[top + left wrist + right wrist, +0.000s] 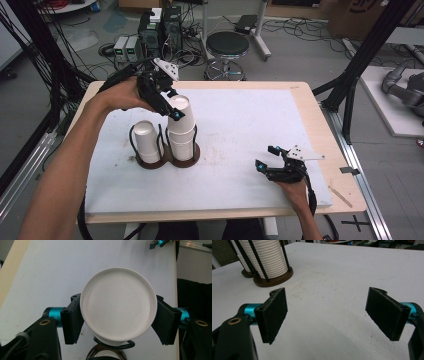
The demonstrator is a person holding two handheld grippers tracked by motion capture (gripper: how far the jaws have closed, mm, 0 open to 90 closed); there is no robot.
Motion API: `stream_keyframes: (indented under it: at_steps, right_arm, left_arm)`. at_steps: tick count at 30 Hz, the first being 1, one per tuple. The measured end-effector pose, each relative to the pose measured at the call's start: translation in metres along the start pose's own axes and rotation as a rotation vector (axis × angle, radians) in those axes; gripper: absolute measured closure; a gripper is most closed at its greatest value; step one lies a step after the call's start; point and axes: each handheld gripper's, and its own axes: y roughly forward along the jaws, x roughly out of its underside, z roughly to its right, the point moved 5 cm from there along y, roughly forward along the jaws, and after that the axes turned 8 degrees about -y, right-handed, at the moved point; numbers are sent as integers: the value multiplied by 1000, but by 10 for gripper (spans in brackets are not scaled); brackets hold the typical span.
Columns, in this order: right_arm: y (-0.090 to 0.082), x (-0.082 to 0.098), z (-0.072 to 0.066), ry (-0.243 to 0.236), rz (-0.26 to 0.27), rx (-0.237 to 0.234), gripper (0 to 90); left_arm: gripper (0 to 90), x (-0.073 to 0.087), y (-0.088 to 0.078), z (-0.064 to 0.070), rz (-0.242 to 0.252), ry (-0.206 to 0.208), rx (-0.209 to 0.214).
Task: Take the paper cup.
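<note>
A dark wooden holder point(172, 160) with black wire uprights carries two stacks of upside-down white paper cups. The right stack point(181, 137) is the taller; the left stack point(146, 142) is short. My left gripper point(176, 109) comes in from the upper left and is shut on the top white cup point(184, 120) of the right stack. In the left gripper view both black pads point(72, 320) press the sides of this cup point(118, 303), whose round base faces the camera. My right gripper point(266, 157) rests open on the white mat at the front right, its jaws point(329, 312) wide apart around nothing.
A white mat point(240, 120) covers most of the wooden table point(312, 115). The ribbed cup stack and holder base point(274, 278) stand ahead and left of my right gripper. A black stool point(227, 47), cables and boxes lie beyond the far edge. Black frame posts flank the table.
</note>
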Motion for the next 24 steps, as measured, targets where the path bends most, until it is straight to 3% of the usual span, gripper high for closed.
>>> stream_keyframes:
  at_steps: [24]
  right_arm:
    - [0,0,0,3,-3,1,182]
  left_arm:
    - [333,-9,-26,3,110,-11,-19]
